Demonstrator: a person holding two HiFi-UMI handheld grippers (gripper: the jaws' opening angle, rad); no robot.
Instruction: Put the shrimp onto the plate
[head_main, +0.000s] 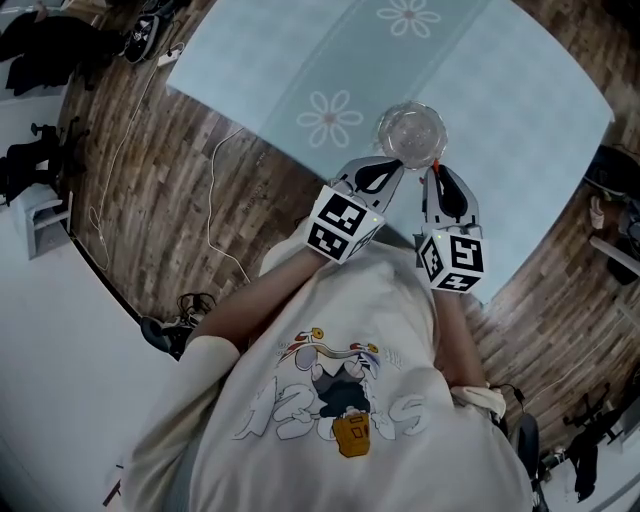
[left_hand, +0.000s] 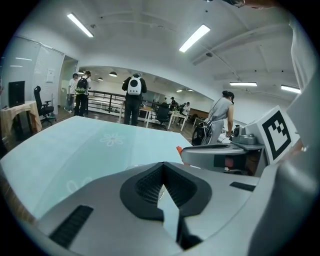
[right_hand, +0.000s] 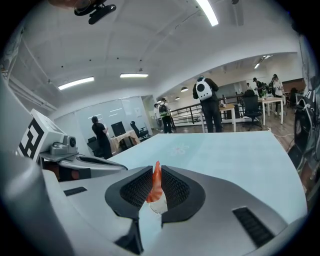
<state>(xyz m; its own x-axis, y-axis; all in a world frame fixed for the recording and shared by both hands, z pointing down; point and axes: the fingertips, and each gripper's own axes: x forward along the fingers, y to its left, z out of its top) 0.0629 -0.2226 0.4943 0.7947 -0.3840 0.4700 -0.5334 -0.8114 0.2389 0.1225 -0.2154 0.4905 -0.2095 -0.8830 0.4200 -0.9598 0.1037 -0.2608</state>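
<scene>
on the pale blue flower-print tablecloth (head_main: 480, 90) there's just one clear glass plate (head_main: 388, 118), sitting near the table edge closest to the person. the shrimp (right_hand: 155, 187) isn't on it. it's pinched upright between the pads of the right gripper (right_hand: 155, 172), orange tail pointing up, and from the head view it sits just beside the plate's near rim. the left gripper (left_hand: 162, 170) is right next to the right one, jaws pressed together with nothing between them, tips also at the plate's near edge. nothing stands between either gripper and the plate. around the table there's a wood-plank floor (head_main: 200, 170) with a white cable (head_main: 213, 215) snaking across it and some dark shoes and gear at the edges. the gripper views show an open office behind: strip lights, desks, a black office chair (left_hand: 42, 102), and a few people standing, one wearing a white backpack (left_hand: 134, 86). writing-wise, each marker cube (head_main: 345, 223) only carries black-and-white square patterns, and the cartoon print on the person's cream shirt (head_main: 340, 420) has lettering i can't read.
</scene>
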